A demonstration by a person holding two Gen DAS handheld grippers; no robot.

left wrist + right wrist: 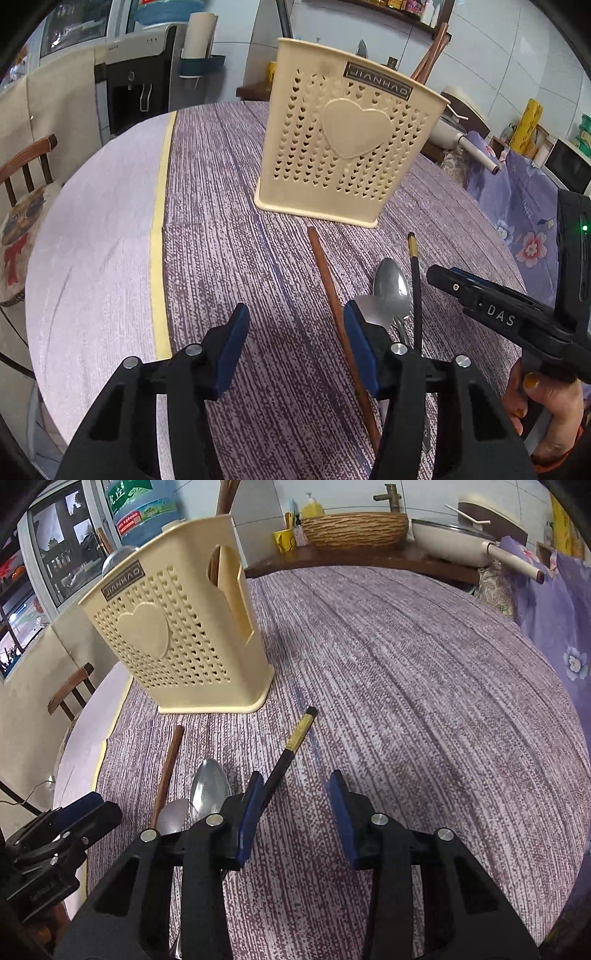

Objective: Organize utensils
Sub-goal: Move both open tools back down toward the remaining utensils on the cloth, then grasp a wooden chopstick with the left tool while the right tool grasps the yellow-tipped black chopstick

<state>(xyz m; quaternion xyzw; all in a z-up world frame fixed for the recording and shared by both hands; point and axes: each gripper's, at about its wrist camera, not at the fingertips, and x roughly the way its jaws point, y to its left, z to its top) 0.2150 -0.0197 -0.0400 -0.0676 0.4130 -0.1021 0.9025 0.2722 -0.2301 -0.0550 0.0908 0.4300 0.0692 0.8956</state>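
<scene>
A cream utensil holder [343,144] with heart holes stands upright on the table; it also shows in the right wrist view [177,635], with utensils sticking out of its top. In front of it lie a brown chopstick [332,295] [168,771], two metal spoons [391,288] [208,790] and a black chopstick with a gold band [415,280] [295,738]. My left gripper [295,332] is open and empty, left of the brown chopstick. My right gripper [295,801] is open and empty, its left finger beside the black chopstick; it also shows in the left wrist view [443,277].
The round table has a purple woven cloth [406,683] with a yellow stripe [160,240]. A wooden chair [26,162] stands at the left edge. A water dispenser [136,81], a wicker basket [354,528] and a pot [447,539] stand behind the table.
</scene>
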